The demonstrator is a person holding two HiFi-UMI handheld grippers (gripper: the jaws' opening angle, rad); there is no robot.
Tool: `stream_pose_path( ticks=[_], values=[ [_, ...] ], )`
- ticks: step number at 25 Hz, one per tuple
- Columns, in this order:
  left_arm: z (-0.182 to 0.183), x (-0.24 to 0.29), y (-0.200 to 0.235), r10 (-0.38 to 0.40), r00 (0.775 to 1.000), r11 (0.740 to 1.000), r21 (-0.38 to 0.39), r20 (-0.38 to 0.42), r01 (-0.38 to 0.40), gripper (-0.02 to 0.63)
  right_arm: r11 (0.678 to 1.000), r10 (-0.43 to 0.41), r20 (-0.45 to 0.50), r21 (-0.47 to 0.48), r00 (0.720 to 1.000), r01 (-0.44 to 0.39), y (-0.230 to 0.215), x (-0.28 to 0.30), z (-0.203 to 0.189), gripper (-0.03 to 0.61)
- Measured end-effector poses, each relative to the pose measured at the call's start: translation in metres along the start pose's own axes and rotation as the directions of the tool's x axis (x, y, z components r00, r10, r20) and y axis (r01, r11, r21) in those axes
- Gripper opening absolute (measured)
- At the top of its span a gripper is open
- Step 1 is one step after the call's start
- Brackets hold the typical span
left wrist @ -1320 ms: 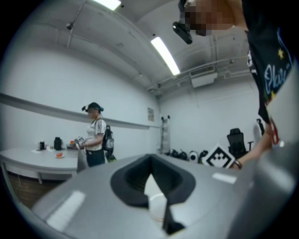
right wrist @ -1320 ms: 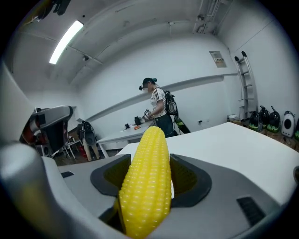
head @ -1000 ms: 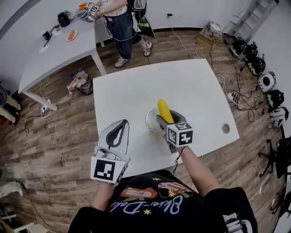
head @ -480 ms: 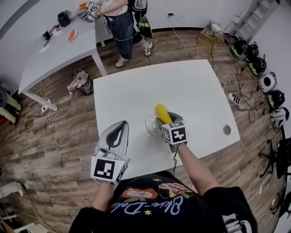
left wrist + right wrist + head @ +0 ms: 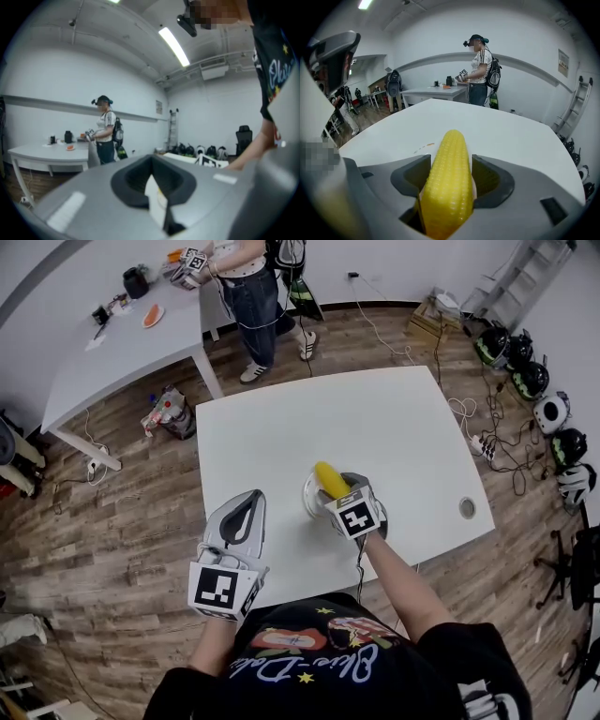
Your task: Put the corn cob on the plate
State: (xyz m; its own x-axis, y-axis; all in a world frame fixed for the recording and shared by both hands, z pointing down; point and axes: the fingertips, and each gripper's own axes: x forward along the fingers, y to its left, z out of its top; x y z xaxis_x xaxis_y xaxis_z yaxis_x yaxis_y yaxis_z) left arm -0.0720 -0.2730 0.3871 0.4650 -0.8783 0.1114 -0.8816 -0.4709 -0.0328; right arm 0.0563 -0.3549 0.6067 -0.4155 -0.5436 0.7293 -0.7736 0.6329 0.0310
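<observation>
A yellow corn cob (image 5: 327,477) is clamped in my right gripper (image 5: 339,491), which is shut on it. The cob hangs tilted over a small white plate (image 5: 308,495) near the front of the white table (image 5: 375,427). In the right gripper view the corn cob (image 5: 449,178) fills the gap between the grey jaws of the right gripper (image 5: 451,177) and hides most of the plate. My left gripper (image 5: 246,501) stays at the table's front left edge with its jaws together and nothing in them. In its own view the left gripper (image 5: 154,187) points across the room.
A cable hole (image 5: 466,507) sits near the table's right edge. Another person (image 5: 239,273) stands at a second white table (image 5: 122,343) at the back left. A bag (image 5: 169,412) lies on the wooden floor, and several helmets (image 5: 534,381) line the right.
My right gripper has carried the corn cob a little to the left and over the plate. The left gripper has stayed still.
</observation>
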Motion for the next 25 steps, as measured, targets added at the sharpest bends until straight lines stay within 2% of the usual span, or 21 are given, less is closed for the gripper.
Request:
stream_pose_path(
  ticks=[5, 7, 9, 13, 14, 15, 16, 21, 25],
  values=[
    [0.004, -0.006, 0.0, -0.005, 1.0, 1.0, -0.007, 0.017, 0.005, -0.002, 1.0, -0.008, 0.07, 0.0, 0.998, 0.008, -0.001, -0.019, 0.016, 0.272],
    [0.007, -0.008, -0.002, -0.006, 1.0, 1.0, -0.002, 0.024, 0.006, -0.002, 0.999, -0.037, 0.136, 0.019, 0.99, 0.034, -0.007, -0.041, 0.029, 0.272],
    [0.01, -0.009, -0.004, -0.008, 0.999, 1.0, 0.003, 0.033, 0.007, -0.002, 0.996, -0.082, 0.24, 0.062, 0.967, 0.069, -0.016, -0.07, 0.044, 0.27],
    [0.017, -0.014, -0.007, -0.006, 0.999, 1.0, 0.014, 0.049, 0.005, -0.002, 0.984, -0.141, 0.417, 0.157, 0.898, 0.081, -0.03, -0.133, 0.062, 0.268],
    [0.018, -0.016, -0.008, -0.005, 0.999, 1.0, 0.018, 0.053, 0.004, -0.002, 0.98, -0.162, 0.441, 0.18, 0.883, 0.09, -0.033, -0.148, 0.062, 0.257],
    [0.02, -0.018, -0.009, -0.005, 0.998, 1.0, 0.02, 0.055, 0.003, -0.002, 0.974, -0.188, 0.458, 0.201, 0.869, 0.105, -0.036, -0.162, 0.061, 0.174],
    [0.02, -0.02, -0.011, -0.004, 0.998, 1.0, 0.022, 0.057, 0.003, -0.002, 0.969, -0.212, 0.469, 0.218, 0.857, 0.12, -0.038, -0.175, 0.057, 0.052],
    [0.024, -0.025, -0.024, -0.015, 0.998, 0.999, 0.03, 0.059, 0.013, -0.002, 0.95, -0.236, 0.475, 0.296, 0.848, 0.098, -0.034, -0.208, 0.034, 0.015],
    [0.027, -0.028, -0.036, -0.039, 0.997, 0.999, 0.038, 0.066, 0.037, -0.002, 0.954, -0.236, 0.481, 0.28, 0.844, 0.107, -0.023, -0.225, 0.026, 0.014]
  ],
)
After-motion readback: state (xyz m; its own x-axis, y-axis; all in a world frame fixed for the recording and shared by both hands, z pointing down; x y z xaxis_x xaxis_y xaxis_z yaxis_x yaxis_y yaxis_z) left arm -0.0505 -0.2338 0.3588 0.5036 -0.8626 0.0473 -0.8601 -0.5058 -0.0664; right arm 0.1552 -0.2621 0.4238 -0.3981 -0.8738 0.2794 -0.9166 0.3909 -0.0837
